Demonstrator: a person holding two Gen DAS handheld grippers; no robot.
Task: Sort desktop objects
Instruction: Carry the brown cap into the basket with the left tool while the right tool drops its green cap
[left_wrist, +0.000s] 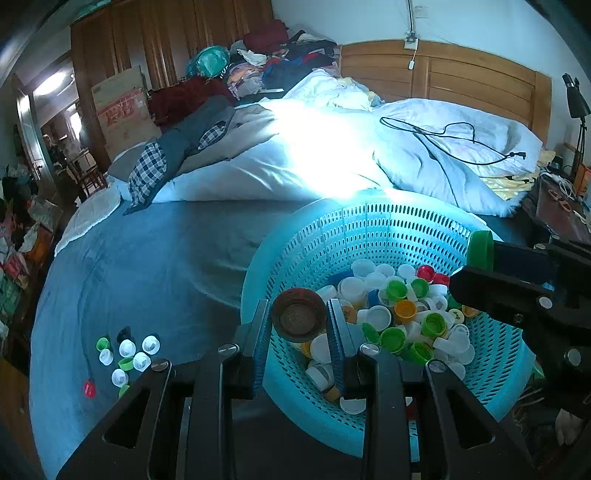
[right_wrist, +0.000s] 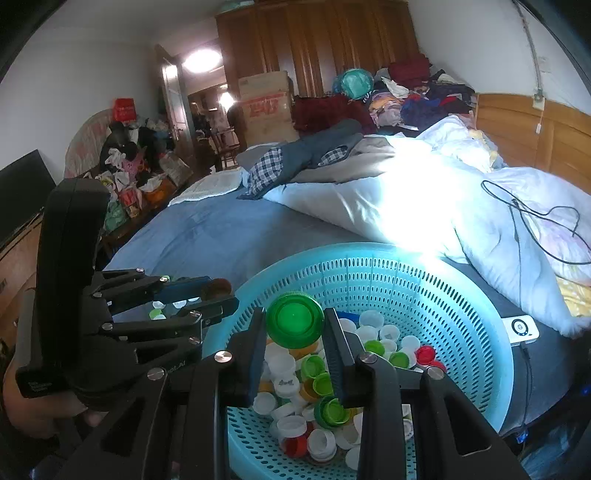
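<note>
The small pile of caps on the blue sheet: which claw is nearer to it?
Left. The left claw, shut on a brown cap, is beside that pile; the right claw is over the basket.

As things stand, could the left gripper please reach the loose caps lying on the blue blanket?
Probably, but not to pick one up: the left gripper is shut on a brown cap. The loose caps lie on bare blue blanket to its left, outside the basket, with nothing between.

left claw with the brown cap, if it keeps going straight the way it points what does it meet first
Probably the far wall of the teal basket; the left claw, shut on the brown cap, points over the pile of caps. Depth is unclear.
</note>
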